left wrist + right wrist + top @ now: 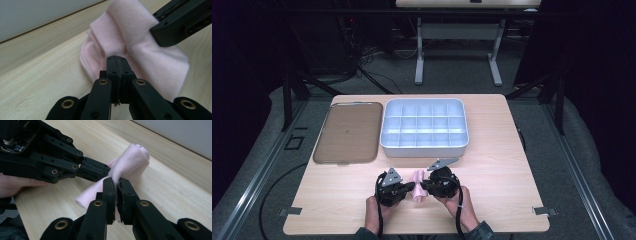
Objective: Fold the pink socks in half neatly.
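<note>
Sock [418, 181] pink, unlabelled; both grippers' jaws pinch it.

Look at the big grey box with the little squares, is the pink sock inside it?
No, the sock lies on the table in front of the box, pinched between the left gripper and the right gripper.

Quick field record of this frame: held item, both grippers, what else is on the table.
held item: pink sock, near the table's front edge
left gripper: shut on the sock
right gripper: shut on the sock
organiser: pale divided box, compartments look empty
tray: brown tray, left of the box
surface: wooden table
</note>
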